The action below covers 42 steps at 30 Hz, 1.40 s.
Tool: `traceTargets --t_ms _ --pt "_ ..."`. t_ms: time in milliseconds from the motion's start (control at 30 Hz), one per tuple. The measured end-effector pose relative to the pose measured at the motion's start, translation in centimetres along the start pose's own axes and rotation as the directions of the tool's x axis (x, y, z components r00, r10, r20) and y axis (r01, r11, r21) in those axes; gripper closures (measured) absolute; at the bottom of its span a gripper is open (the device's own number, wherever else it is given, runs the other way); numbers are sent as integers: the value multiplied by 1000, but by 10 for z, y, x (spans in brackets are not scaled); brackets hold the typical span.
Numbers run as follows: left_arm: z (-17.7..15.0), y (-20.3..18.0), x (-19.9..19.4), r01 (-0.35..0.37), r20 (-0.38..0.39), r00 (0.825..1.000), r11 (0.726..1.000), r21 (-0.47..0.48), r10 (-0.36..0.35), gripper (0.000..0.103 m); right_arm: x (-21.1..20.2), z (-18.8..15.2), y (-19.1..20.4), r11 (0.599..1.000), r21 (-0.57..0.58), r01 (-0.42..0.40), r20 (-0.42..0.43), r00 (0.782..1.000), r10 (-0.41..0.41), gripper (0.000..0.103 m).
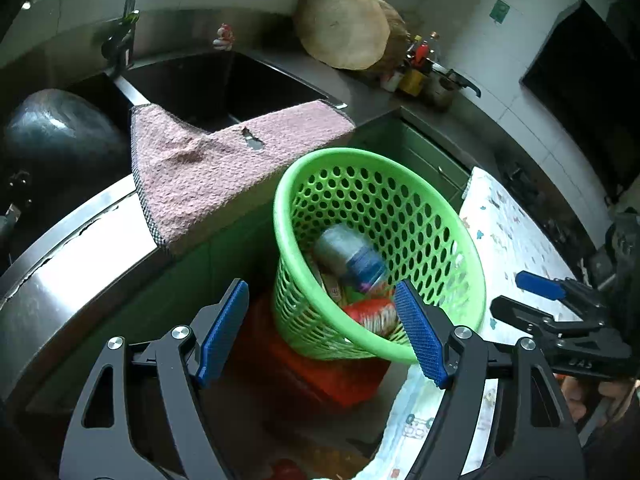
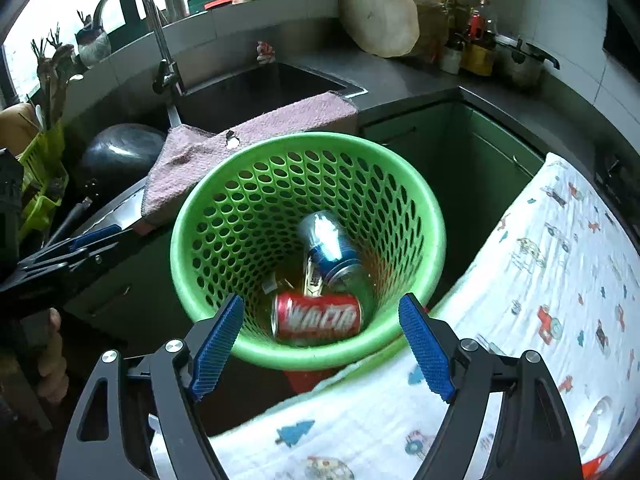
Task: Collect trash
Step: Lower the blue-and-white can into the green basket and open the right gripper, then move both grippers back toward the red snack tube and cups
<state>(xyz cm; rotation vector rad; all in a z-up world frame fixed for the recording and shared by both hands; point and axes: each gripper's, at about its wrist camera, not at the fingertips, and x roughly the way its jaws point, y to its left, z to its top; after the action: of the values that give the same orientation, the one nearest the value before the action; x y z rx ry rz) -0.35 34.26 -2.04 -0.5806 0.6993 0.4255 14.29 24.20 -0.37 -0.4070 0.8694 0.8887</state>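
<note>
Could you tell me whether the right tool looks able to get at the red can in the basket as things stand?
Probably yes. The right tool is open and empty above the basket's open mouth, and the red can lies uncovered on the bottom, just ahead. The blue can beside it and the near rim leave little room.

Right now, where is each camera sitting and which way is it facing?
Left wrist: on the left gripper, angled down at the green basket; its open blue fingers and the right gripper show.
Right wrist: on the right gripper, looking into the basket at a red can; left gripper at left edge.
Shared: basket, pink towel, sink.
</note>
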Motion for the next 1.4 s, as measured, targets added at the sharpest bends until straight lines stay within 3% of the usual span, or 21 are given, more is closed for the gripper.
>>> traceTargets --t_ms 300,733,967,1400 --pt "-12 -36 -17 14 0 1000 997 71 -14 27 -52 -47 -23 996 74 51 48 997 -54 26" --pt "-41 -122 -27 122 -38 992 975 186 -117 27 -136 -145 -89 959 229 168 50 982 -184 26" --pt "-58 -169 -24 165 -70 986 956 242 -152 25 -182 -197 -130 920 311 240 39 964 -265 26" --pt "-85 -248 -24 244 -134 969 907 344 -210 25 -243 -278 -223 807 437 396 -68 910 -409 26"
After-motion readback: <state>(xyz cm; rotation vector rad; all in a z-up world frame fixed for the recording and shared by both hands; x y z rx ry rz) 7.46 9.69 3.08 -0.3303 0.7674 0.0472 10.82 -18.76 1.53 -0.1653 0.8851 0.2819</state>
